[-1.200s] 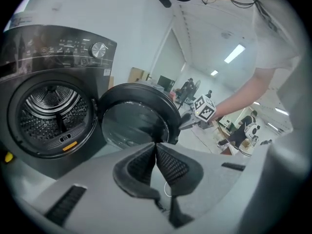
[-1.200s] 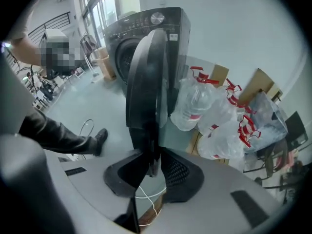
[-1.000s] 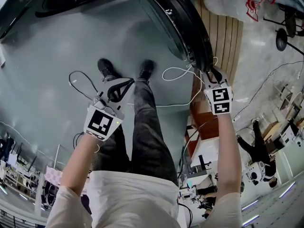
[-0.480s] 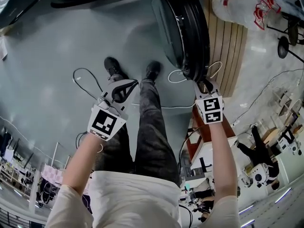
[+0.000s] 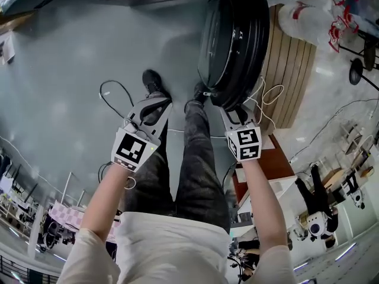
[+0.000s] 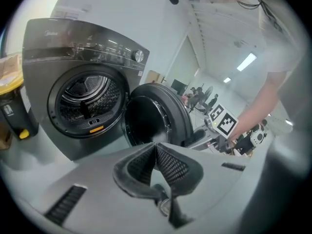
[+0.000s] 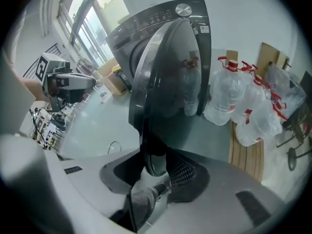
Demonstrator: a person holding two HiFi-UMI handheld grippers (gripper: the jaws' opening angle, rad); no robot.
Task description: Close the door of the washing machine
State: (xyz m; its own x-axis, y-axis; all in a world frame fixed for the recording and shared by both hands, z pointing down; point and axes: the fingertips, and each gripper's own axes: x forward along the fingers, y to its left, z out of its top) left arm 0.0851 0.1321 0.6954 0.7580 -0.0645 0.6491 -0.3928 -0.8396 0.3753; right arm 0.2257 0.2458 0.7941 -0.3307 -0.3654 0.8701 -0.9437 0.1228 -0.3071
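Observation:
The dark grey washing machine (image 6: pixel 44 57) stands with its drum (image 6: pixel 87 99) uncovered. Its round door (image 5: pixel 234 40) is swung partly out from the right side, also seen in the left gripper view (image 6: pixel 156 118). My right gripper (image 5: pixel 237 112) is at the door's lower outer rim. In the right gripper view, the door (image 7: pixel 170 82) has its rim between the right gripper (image 7: pixel 156 165) jaws, which are opening, and the pads look just clear of it. The left gripper (image 5: pixel 159 104) hangs over the floor left of the door, shut and empty (image 6: pixel 156 146).
Large water bottles (image 7: pixel 243 111) sit on a wooden pallet (image 5: pixel 290 70) right of the machine. White cables (image 5: pixel 115 93) loop on the grey floor near the person's shoes (image 5: pixel 154 81). A yellow and black container (image 6: pixel 12 106) stands left of the machine.
The door has swung leftward toward the machine front, with the right gripper travelling along at its rim. The left gripper shifted a little up and right.

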